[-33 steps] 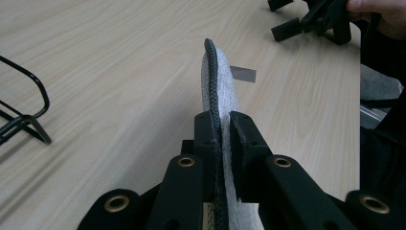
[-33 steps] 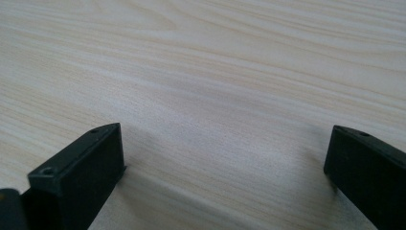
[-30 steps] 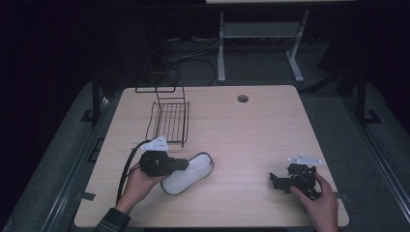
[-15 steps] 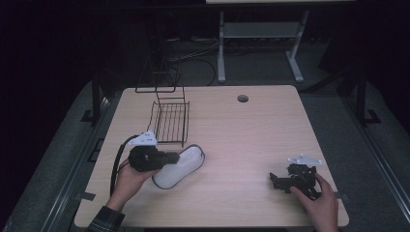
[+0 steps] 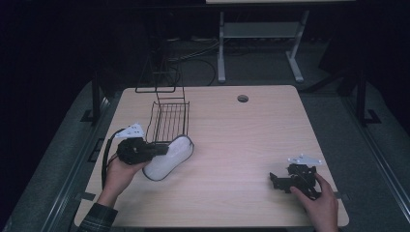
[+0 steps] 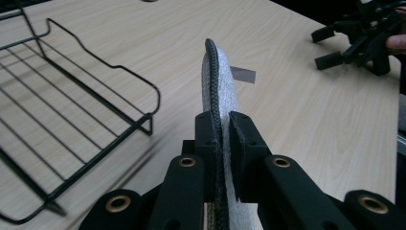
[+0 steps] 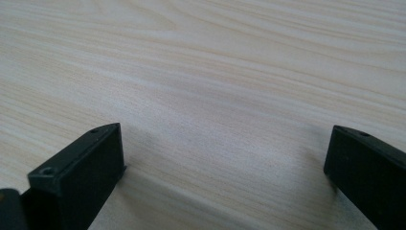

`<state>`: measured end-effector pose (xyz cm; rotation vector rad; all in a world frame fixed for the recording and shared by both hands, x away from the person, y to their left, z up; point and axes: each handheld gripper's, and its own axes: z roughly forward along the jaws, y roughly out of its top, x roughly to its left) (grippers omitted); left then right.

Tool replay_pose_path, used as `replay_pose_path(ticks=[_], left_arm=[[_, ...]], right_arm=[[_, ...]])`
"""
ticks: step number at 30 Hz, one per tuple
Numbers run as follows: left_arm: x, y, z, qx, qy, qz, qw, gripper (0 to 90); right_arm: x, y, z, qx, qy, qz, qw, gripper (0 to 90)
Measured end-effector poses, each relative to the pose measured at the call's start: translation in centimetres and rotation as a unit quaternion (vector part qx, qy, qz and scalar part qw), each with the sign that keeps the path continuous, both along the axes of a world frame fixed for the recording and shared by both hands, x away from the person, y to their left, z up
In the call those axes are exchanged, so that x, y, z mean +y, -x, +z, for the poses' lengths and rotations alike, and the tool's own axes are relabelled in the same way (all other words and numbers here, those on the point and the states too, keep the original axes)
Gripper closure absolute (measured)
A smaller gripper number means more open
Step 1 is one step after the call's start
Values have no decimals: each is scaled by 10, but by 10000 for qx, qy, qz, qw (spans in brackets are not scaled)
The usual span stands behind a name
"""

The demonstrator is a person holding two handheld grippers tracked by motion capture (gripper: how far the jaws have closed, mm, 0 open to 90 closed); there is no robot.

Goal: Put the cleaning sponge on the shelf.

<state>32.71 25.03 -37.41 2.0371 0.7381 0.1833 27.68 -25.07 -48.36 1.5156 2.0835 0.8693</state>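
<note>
Pinching the edge of a grey felt insole (image 6: 219,91), the left gripper (image 5: 162,150) has its jaws pressed on the dark stitched rim, so the insole stands on its edge and runs straight ahead of the jaws, lifted a little over the bench (image 5: 251,130). The bench is a pale wood surface with fine grain and one round cable hole (image 5: 242,98) near its far edge; around it the room is very dark, with grey floor at both sides and a light metal frame (image 5: 258,48) with cables behind. The right gripper (image 5: 280,180) rests low near the right front corner of the bench, well apart from the insole, and its jaws are spread wide with nothing between them, only bare wood. A black wire rack (image 5: 169,121) stands just beyond the left jaws in the high view, near the tip of the insole. The left gripper view gives what the high view cannot: the rack (image 6: 72,120) lies to the left of the jaws, apart from the insole, a small grey tag (image 6: 242,74) sticks out from the right face of the insole, and the other gripper (image 6: 356,40) is far ahead to the right. The right gripper view shows closely the wood grain and the soft shadow under each jaw. The high view shows both hands, a plaid sleeve (image 5: 96,220) and the grey plates on the grippers.
</note>
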Motion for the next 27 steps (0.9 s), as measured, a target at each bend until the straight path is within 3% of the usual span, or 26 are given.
replay_pose_path(ticks=[10, 27], left_arm=[[20, -14, 3, -41, 91, 355, 9993, 827], [38, -41, 10, -42, 83, 631, 9980, 827]], right_arm=[[0, 0, 0, 0, -1, 0, 10000, 0], [0, 0, 0, 0, -1, -1, 10000, 0]])
